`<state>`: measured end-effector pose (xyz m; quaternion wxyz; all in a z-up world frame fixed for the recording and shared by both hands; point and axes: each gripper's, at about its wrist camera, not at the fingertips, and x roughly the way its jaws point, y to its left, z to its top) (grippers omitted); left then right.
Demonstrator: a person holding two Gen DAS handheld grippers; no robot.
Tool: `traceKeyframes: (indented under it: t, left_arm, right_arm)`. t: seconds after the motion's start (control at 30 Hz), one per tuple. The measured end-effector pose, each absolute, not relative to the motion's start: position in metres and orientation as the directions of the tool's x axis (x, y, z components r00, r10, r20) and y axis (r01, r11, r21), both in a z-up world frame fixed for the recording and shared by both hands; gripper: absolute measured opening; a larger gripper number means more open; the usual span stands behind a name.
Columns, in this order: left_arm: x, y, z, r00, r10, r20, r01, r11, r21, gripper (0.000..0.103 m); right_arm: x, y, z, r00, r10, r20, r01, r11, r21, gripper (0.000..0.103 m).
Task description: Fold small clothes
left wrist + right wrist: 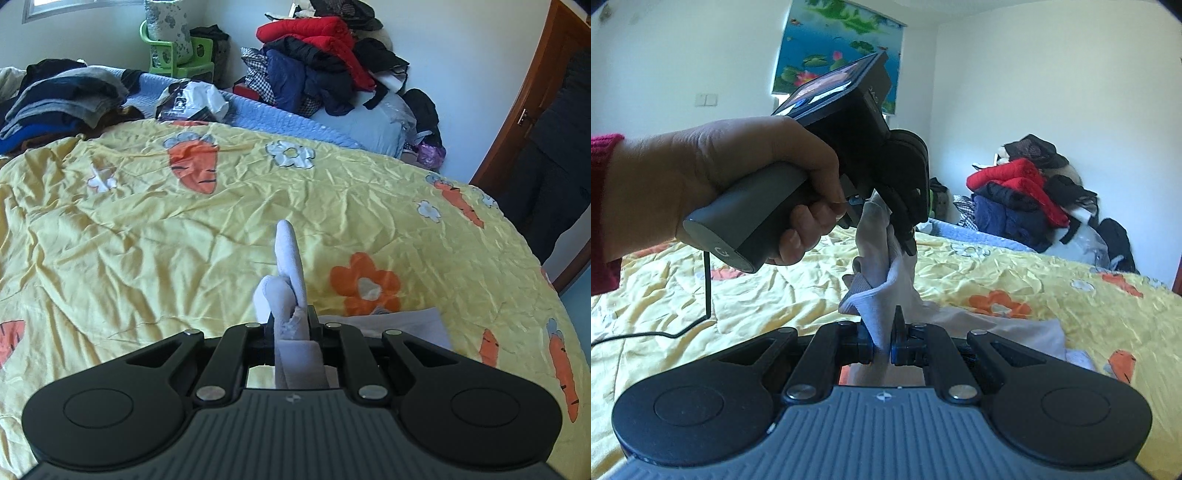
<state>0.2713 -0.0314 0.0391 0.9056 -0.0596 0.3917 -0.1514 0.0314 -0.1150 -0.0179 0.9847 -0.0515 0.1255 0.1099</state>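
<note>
A white sock (pixel 886 280) hangs stretched between both grippers above the yellow carrot-print bed cover (pixel 1034 280). My right gripper (pixel 882 334) is shut on the sock's lower end. A hand holds my left gripper (pixel 905 240) higher up, and it pinches the sock's upper part. In the left wrist view the left gripper (pixel 293 317) is shut on the sock (pixel 290 266), whose bunched end sticks up past the fingertips. A flat white garment (pixel 406 326) lies on the cover just right of the grippers and shows in the right wrist view as the same white garment (pixel 1015 328).
A heap of red and dark clothes (pixel 314 62) sits at the bed's far end. A stack of grey and blue clothes (pixel 62 99) lies at the far left, beside a crumpled plastic bag (pixel 192 99). A green stool (pixel 181 55) and a wooden door (pixel 524 110) stand beyond. A black cable (pixel 707 295) trails over the cover.
</note>
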Motion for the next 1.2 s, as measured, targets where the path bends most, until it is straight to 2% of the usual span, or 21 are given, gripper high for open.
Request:
traceKeyframes:
  t: [1.2]
  left_arm:
    - [0.270,-0.174,-0.006,0.594,-0.323,-0.736,0.331,0.933,-0.143,0.011]
  right_arm:
    - [0.044,-0.226,-0.055,0.924,0.178,-0.338,-0.073,0.951,0.300,0.009]
